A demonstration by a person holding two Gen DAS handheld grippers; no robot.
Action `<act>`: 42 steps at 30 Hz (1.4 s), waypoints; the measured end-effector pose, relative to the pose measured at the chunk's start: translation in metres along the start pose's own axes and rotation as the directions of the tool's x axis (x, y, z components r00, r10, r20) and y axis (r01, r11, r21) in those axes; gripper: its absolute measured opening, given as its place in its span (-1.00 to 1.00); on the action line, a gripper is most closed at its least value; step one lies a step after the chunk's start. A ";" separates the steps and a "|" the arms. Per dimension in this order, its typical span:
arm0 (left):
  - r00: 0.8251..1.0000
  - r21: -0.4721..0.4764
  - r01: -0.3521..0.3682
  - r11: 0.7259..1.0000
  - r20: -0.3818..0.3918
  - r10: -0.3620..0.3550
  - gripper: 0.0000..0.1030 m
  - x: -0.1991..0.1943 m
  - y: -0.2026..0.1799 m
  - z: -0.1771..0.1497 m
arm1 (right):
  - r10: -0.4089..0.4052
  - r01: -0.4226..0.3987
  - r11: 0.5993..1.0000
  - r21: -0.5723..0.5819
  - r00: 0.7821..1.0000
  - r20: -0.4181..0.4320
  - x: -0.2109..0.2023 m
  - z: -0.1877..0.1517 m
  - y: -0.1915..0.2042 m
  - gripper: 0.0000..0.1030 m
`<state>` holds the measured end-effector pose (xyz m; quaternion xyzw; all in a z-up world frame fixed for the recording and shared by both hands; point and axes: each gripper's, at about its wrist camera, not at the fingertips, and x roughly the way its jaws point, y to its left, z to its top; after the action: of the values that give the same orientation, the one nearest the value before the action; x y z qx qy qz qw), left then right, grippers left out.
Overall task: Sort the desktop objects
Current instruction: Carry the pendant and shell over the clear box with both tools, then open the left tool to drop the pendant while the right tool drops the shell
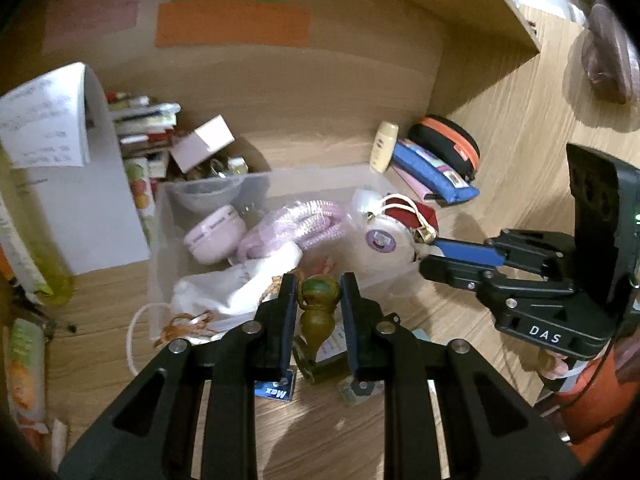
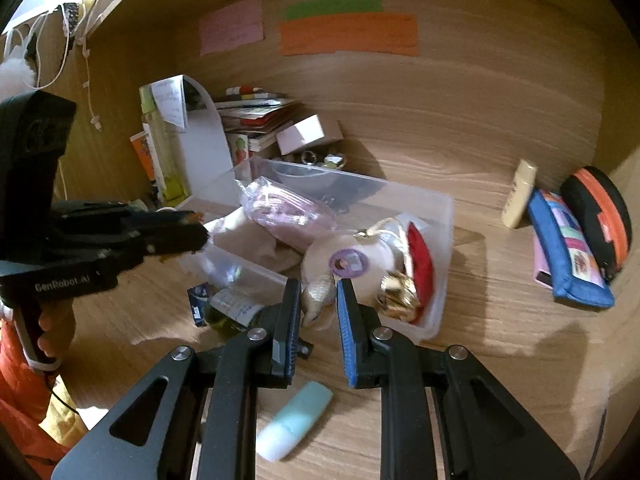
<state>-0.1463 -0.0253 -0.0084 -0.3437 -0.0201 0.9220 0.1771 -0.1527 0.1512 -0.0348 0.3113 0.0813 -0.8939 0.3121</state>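
My left gripper [image 1: 318, 294] is shut on a green-brown gourd charm [image 1: 318, 308] with a knotted cord, held just above the near edge of a clear plastic bin [image 1: 160, 240]. My right gripper [image 2: 318, 296] is shut on a cream gourd-shaped bead [image 2: 318, 298] at the near wall of the bin [image 2: 440, 264]. The bin holds a pink jar [image 1: 214, 236], a bagged pink cord [image 1: 296, 222], white cloth [image 1: 244, 292] and a white pouch with a red pouch and gold bell [image 2: 404, 284]. In the right wrist view the left gripper [image 2: 200, 236] is at the bin's left edge.
A pale mint tube [image 2: 294, 420] and a yellow-green bottle [image 2: 232, 312] lie on the desk before the bin. A cream bottle [image 2: 520, 194], a blue pencil case [image 2: 568, 256] and a black-orange case [image 2: 600, 212] sit at right. Books [image 2: 256, 112] and a white stand [image 1: 92, 200] stand behind.
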 end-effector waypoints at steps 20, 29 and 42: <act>0.998 -0.041 -0.027 0.999 -0.063 0.024 -0.59 0.039 0.021 0.008 | 0.099 -0.100 0.995 -0.025 0.995 -0.033 0.049 0.021 0.015 -0.68; 0.997 -0.019 -0.051 0.999 -0.053 0.050 -0.50 0.036 0.018 0.006 | 0.102 -0.103 0.995 -0.010 0.994 -0.035 0.051 0.022 0.012 -0.68; 0.998 0.008 -0.056 0.998 -0.013 0.056 -0.18 0.023 0.009 0.007 | 0.066 -0.066 0.998 -0.017 0.997 -0.038 0.042 0.023 0.015 -0.35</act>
<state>-0.1701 -0.0248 -0.0190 -0.3497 -0.0058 0.9243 0.1528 -0.1806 0.1100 -0.0417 0.3276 0.0850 -0.8763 0.3428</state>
